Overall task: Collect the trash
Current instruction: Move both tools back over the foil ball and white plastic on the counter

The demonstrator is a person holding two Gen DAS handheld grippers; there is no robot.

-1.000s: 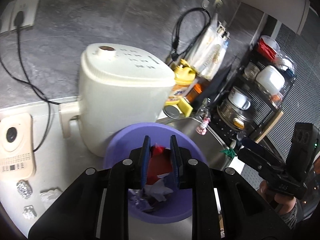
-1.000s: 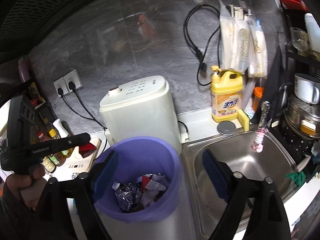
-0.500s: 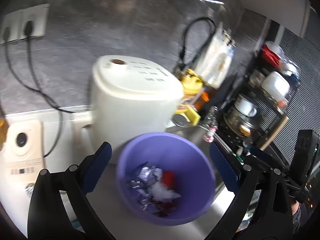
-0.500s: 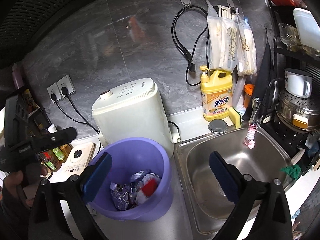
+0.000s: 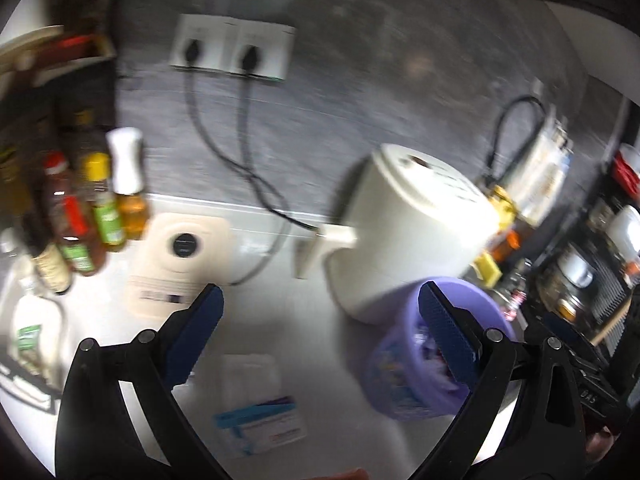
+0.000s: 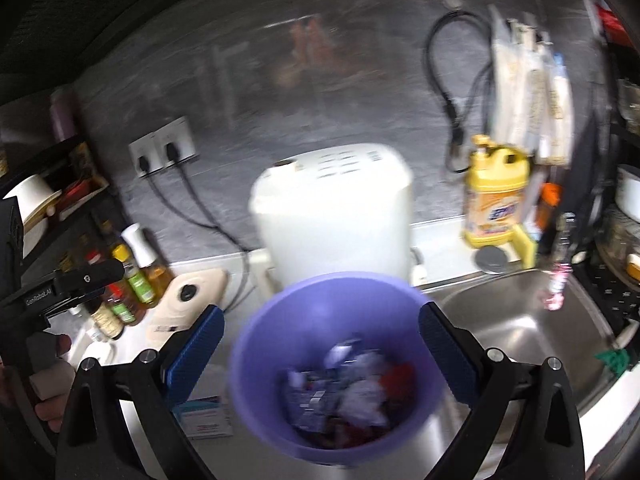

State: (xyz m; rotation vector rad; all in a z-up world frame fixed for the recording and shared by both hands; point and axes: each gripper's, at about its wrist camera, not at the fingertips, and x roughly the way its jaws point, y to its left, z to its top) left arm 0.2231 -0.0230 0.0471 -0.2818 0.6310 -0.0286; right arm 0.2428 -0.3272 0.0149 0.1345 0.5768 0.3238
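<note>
- The left gripper [image 5: 319,322] is spread wide with nothing between its blue pads [image 5: 445,334].
- At its 6 o'clock a small blue-and-white packet [image 5: 262,426] lies flat on the white counter [image 5: 276,312], long axis running 8 to 2 o'clock; blur hides the print.
- The right gripper [image 6: 320,348] is also wide and empty.
- The purple bin [image 6: 280,320] stands upright between the right gripper's fingers, mouth up, crumpled wrappers [image 6: 352,396] inside.
- At the bin's 12 o'clock, just behind it, is a white appliance [image 6: 332,216]; at its 3 o'clock, the steel sink [image 6: 516,332].
</note>
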